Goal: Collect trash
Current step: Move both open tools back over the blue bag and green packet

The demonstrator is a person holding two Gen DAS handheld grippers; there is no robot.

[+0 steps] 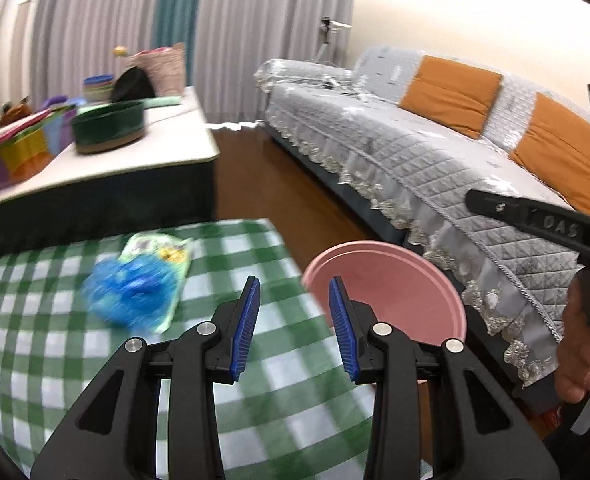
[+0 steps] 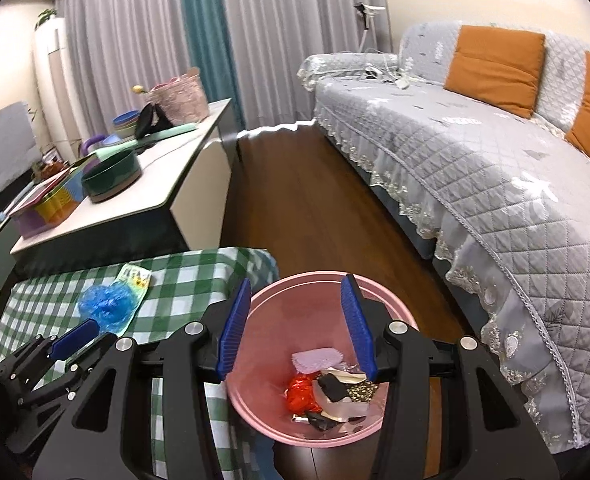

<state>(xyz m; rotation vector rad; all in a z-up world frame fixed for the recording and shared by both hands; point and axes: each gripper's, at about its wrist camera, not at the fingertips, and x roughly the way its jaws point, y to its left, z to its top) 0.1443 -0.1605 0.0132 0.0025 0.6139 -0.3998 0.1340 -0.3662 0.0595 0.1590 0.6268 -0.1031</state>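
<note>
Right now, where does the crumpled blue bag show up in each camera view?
Left wrist: blue bag left of centre, on the checked cloth, left of the tongs.
Right wrist: lower left, same cloth.
Shared landmark: pink bin, right of the bag in both.

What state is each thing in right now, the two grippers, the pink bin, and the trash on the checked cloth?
Left gripper: jaws open, empty, over the checked tablecloth.
Right gripper: jaws open, empty, above the pink bin.
Pink bin: upright, uncovered, trash in the bottom.
Blue crumpled bag: lying on the cloth, not picked up.
Green wrapper: flat on the cloth, partly under the blue bag.
</note>
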